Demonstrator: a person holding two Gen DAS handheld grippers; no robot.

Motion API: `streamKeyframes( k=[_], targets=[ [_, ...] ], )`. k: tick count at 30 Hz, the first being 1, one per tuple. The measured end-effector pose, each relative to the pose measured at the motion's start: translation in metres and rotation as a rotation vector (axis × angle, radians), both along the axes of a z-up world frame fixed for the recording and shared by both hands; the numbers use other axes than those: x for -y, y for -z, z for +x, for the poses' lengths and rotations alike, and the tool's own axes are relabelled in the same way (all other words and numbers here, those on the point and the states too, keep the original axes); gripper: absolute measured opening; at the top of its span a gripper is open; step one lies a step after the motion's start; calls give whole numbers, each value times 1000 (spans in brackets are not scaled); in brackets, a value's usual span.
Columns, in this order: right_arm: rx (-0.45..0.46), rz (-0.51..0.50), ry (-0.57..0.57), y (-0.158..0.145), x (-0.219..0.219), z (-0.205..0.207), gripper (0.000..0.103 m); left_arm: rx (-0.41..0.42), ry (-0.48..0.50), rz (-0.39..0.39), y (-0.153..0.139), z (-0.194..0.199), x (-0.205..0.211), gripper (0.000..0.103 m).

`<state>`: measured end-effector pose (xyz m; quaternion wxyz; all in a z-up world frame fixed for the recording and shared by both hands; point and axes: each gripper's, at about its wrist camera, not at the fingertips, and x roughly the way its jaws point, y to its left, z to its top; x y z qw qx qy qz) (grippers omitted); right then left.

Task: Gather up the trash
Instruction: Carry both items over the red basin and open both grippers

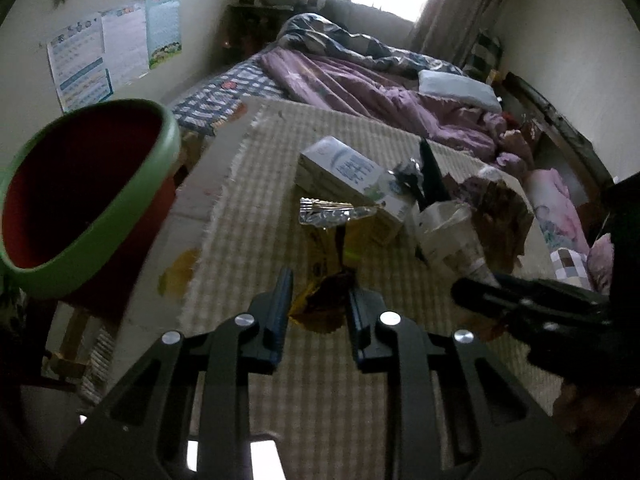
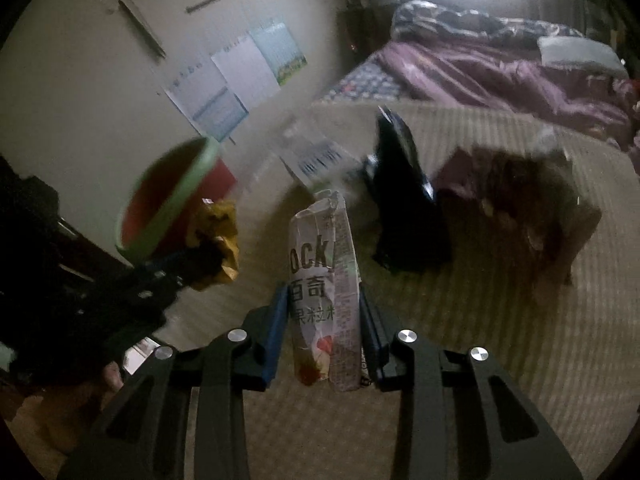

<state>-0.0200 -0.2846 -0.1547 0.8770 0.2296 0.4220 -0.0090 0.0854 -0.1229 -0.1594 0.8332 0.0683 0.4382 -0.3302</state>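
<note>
Colours and patterns noted
We record a green-rimmed red bin (image 1: 80,196), gold wrapper (image 1: 324,280), beige checked surface (image 1: 320,360), purple quilt (image 1: 360,80).

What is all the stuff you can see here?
bin: 1, green rim, red inside, left of table
gold wrapper: 1, in left gripper
Pocky wrapper: 1, white, in right gripper
carton: 1, white, on table
black bag: 1, on table
brown bag: 1, on table
tablecloth: 1, beige check
bed: 1, purple quilt, behind
posters: 3, wall
left gripper: 1, black
right gripper: 1, black
</note>
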Motion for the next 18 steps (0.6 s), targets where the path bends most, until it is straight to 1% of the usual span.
streamKeyframes(
  k=[4,8,18],
  targets=[
    [36,5,-7,-16,-14,7,34,20,-15,-3,-10,5,-11,24],
    [54,3,-22,-26,-27,19,34,42,-28,-12,-18,13,-30,24],
    [73,-19,-49,-41,-64,51,34,87,-81,-50,-39,42,-78,24]
  ],
)
